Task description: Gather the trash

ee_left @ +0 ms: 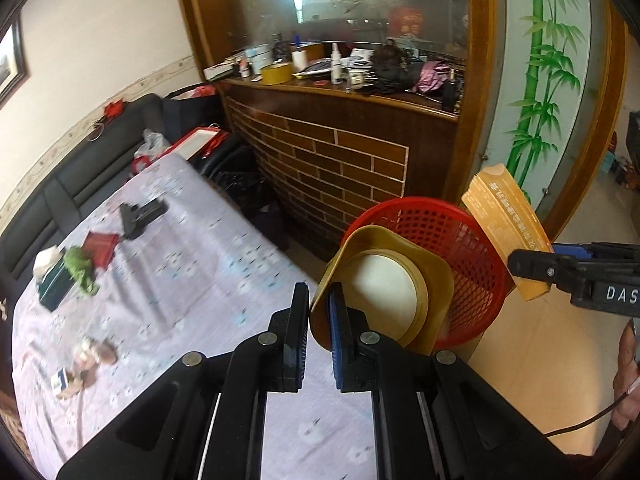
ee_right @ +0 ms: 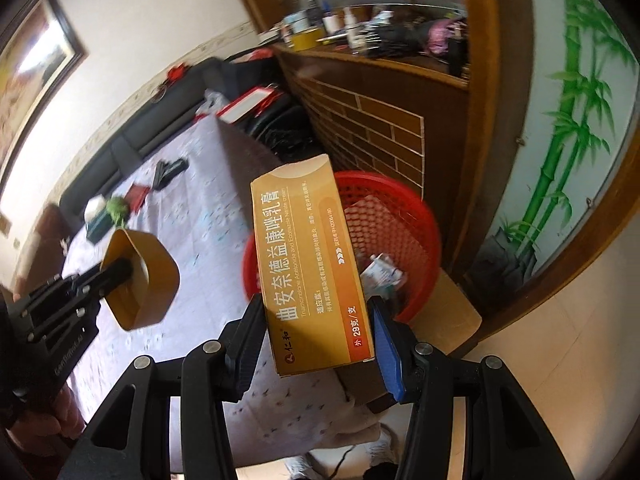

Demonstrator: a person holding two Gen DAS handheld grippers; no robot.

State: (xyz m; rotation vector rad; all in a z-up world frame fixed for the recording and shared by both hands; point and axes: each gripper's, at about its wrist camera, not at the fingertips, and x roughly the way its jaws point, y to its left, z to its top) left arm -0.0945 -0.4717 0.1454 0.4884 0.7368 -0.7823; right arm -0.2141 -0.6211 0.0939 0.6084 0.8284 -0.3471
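My left gripper (ee_left: 319,312) is shut on the rim of a squashed yellow paper cup (ee_left: 384,292), held in the air over the table's edge in front of the red mesh basket (ee_left: 452,240). The cup also shows in the right wrist view (ee_right: 140,280), with the left gripper (ee_right: 116,276) on it. My right gripper (ee_right: 318,328) is shut on a yellow medicine box (ee_right: 308,260), held just above the red mesh basket (ee_right: 400,216), which holds some crumpled wrappers. The box shows in the left wrist view (ee_left: 504,224) beside the basket, in the right gripper (ee_left: 532,268).
A table with a pale floral cloth (ee_left: 180,280) holds a green tissue box with a green toy (ee_left: 76,268), a red box (ee_left: 100,246), a black object (ee_left: 140,216) and small wrappers (ee_left: 84,364). A dark sofa (ee_left: 80,176) and a brick-fronted cabinet (ee_left: 340,160) stand behind.
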